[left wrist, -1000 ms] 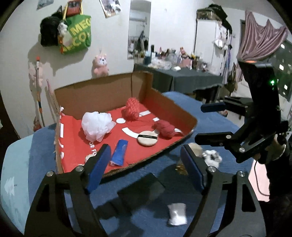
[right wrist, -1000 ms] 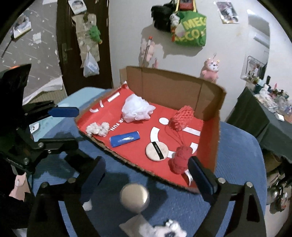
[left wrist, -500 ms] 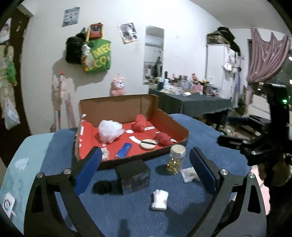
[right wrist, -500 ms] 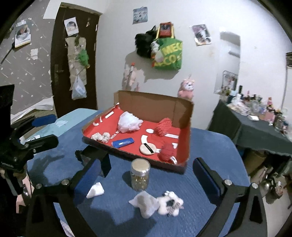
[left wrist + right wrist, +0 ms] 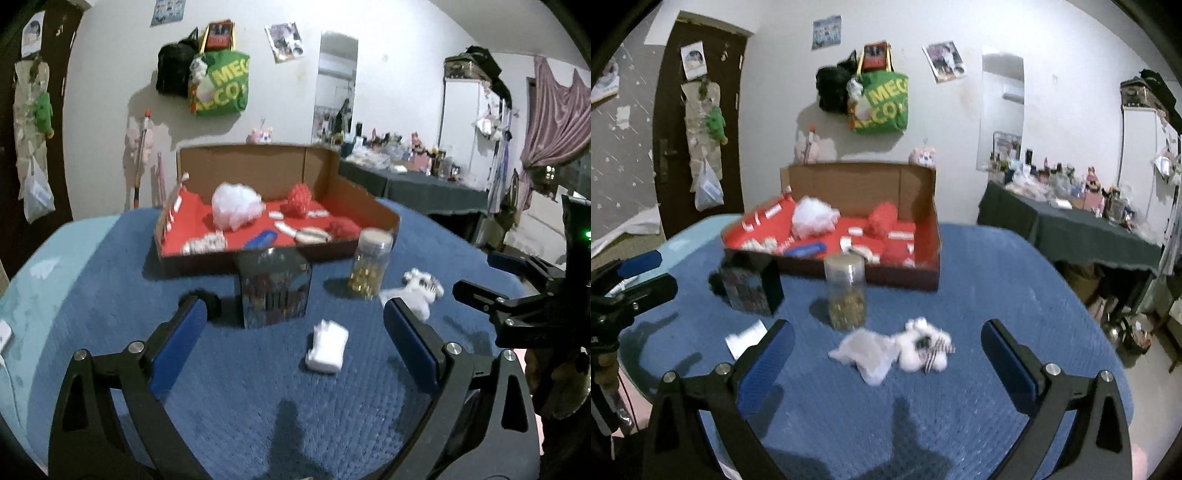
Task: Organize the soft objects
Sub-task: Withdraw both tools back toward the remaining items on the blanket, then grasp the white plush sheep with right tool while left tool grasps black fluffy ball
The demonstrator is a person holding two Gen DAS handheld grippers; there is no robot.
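The left claw (image 5: pixel 291 336) is hovering wide open and empty over a desk (image 5: pixel 110 295) covered in blue cloth. Moving rightward across the desk, a dark patterned box (image 5: pixel 273 291) is standing in front of a cardboard tray (image 5: pixel 384 218) with a red lining, which is already holding a white mesh puff (image 5: pixel 236 206) and red knitted pieces. Just ahead of the left claw, a small white folded cloth (image 5: pixel 327 347) is lying loose on the blue cover. Further right, a glass jar (image 5: pixel 846 291) is standing upright. Beside it, a crumpled white cloth (image 5: pixel 866 350) is touching a small white plush toy (image 5: pixel 925 349). The right claw (image 5: pixel 886 356) is hanging released and empty over these two. Sorting seems to be partway done: the next move likely calls for each claw lowering onto its nearest soft item, closing gently, then carrying it to the tray.
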